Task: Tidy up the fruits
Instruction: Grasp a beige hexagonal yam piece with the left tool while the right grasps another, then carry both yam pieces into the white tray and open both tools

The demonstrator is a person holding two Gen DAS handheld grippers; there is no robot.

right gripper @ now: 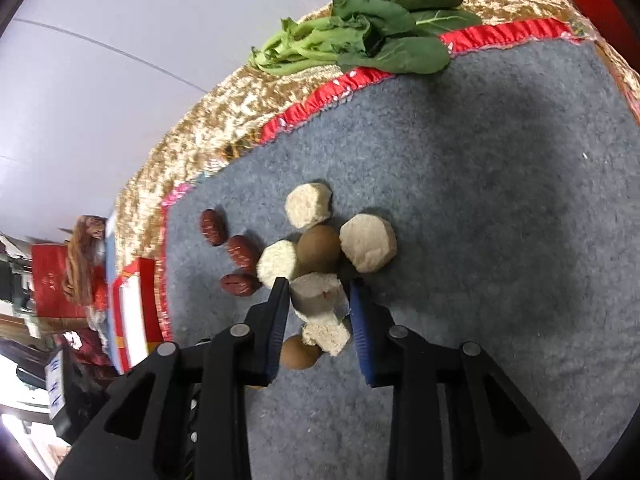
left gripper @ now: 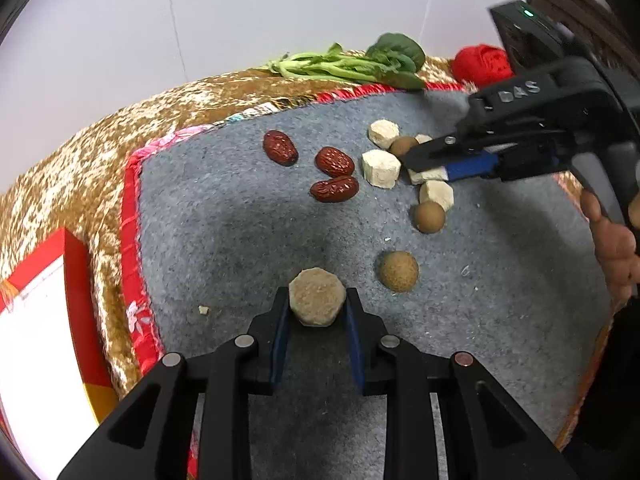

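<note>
Bench [left gripper: 100, 160] under gold crushed-velvet cloth, grey felt mat [left gripper: 240, 220] with red trim on top, everything for the job sits on the mat; leafy greens [left gripper: 360, 62] lie at the far mat edge, half on the gold cloth, red yarn ball [left gripper: 482, 64] beside them, red-and-white box [left gripper: 48, 320] off the mat's left. Left claw [left gripper: 317, 304] low over the near mat, pads touching both sides of a tan puck-shaped cake [left gripper: 317, 302], so pinching it, cake well apart from the main heap. Right claw [right gripper: 319, 300] is in the heap, jaws partly spread around a pale cake [right gripper: 318, 292] at the tips, left finger looks to touch it, right pad just beside, full clamp not certain. Heap: more pale cakes [left gripper: 381, 168] packed touching small brown round longans [right gripper: 318, 248], another longan [right gripper: 299, 352] just under the right claw, two more loose [left gripper: 399, 271] on open mat. Three red dates [left gripper: 334, 161] grouped left of the heap, near each other. Step looks like sorting by kind, mid-way: dates grouped, cakes and longans mixed. Next move likely needs right claw to close on its cake and lift straight up without rolling the touching longan; left to carry its cake to a cake group
</note>
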